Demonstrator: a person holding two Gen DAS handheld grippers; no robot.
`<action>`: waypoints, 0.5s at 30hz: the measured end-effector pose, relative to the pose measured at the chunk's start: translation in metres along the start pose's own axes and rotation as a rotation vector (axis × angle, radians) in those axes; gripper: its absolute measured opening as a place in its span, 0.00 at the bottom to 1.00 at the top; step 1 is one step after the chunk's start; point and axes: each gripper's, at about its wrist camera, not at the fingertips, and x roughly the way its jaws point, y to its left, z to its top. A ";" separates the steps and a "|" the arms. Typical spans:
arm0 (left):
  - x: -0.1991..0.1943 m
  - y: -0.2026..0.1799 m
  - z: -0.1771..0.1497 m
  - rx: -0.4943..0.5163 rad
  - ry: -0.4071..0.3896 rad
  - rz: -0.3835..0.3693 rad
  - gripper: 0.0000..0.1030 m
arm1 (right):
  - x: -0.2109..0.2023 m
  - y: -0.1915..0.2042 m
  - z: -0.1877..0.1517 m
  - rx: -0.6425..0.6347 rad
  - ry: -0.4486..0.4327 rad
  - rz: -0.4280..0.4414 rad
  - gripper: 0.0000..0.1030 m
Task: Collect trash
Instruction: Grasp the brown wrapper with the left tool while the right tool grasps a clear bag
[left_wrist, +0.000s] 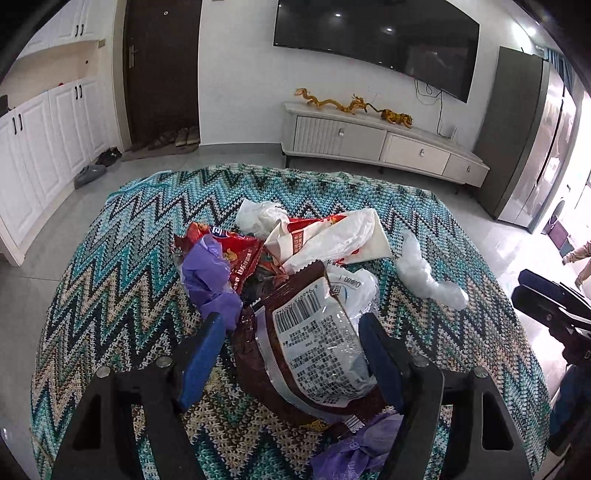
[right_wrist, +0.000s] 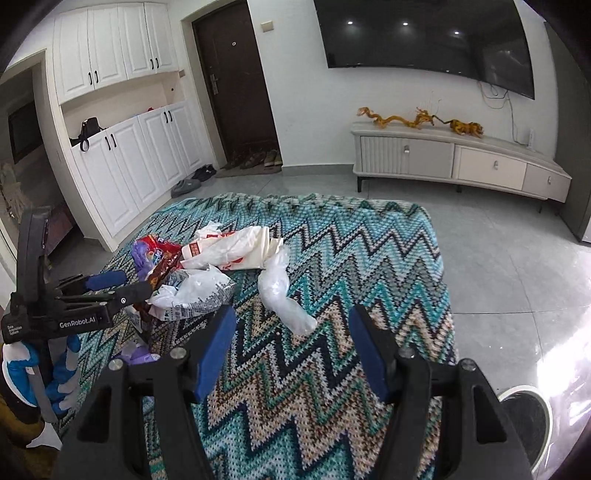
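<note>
A heap of trash lies on a table under a zigzag knitted cloth (left_wrist: 110, 295). The heap holds a red snack bag (left_wrist: 240, 251), a purple bag (left_wrist: 208, 280), a white and red paper bag (left_wrist: 332, 236) and a brown wrapper with a barcode label (left_wrist: 314, 332). My left gripper (left_wrist: 291, 321) is open, with the brown wrapper between its blue fingers; the left pad stands clear of it. In the right wrist view it (right_wrist: 122, 286) reaches into the heap from the left. My right gripper (right_wrist: 291, 314) is open over the cloth, just short of a crumpled clear plastic bag (right_wrist: 284, 295).
A round white-rimmed container (right_wrist: 524, 417) stands on the tiled floor at the table's right. A low TV cabinet (right_wrist: 461, 162), a dark door (right_wrist: 236, 92) with shoes and white cupboards (right_wrist: 140, 162) line the far walls. A gloved hand (right_wrist: 62, 376) holds the left gripper.
</note>
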 end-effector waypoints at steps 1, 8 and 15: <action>0.002 0.004 -0.001 -0.008 0.007 -0.005 0.65 | 0.010 0.000 0.001 -0.003 0.014 0.012 0.60; -0.007 0.028 -0.010 -0.052 0.015 -0.060 0.57 | 0.079 0.010 0.005 -0.036 0.108 0.022 0.60; -0.012 0.039 -0.023 -0.088 0.046 -0.106 0.50 | 0.098 0.018 0.004 -0.069 0.145 -0.036 0.42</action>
